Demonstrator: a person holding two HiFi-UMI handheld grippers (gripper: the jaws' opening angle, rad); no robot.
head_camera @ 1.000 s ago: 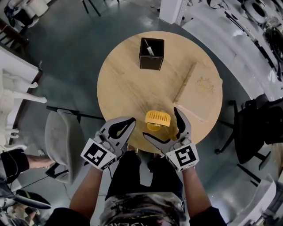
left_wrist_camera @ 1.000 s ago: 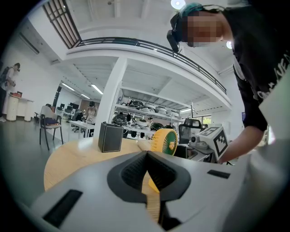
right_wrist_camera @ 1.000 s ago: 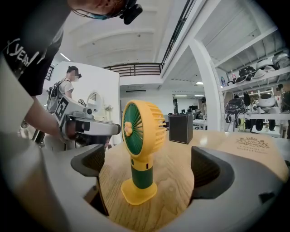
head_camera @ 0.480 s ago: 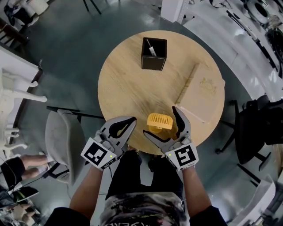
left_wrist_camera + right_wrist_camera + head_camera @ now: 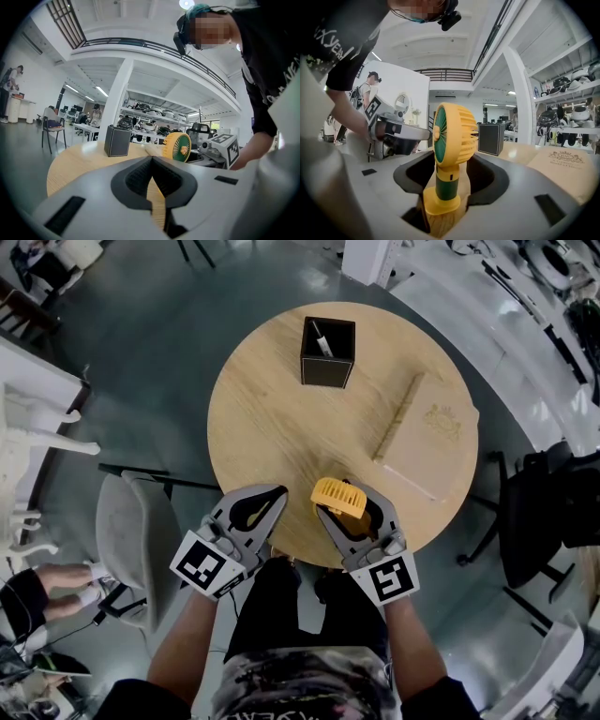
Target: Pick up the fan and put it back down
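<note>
Right gripper (image 5: 349, 504), jaws just closing, clasps fan (image 5: 335, 493); black box (image 5: 327, 354) holds white stick (image 5: 320, 337).

Wore a black short-sleeved shirt (image 5: 300, 692) with pale print and dark trousers (image 5: 281, 604). Bore a pale grey left claw (image 5: 270, 500) and right claw (image 5: 349, 506) with black inner pads (image 5: 247, 515), each backed by a white cube (image 5: 204, 566) with black markers.

The right gripper (image 5: 347, 503) — its jaws have just been closing — clasps the fan (image 5: 336, 493) on the table (image 5: 272, 427).
</note>
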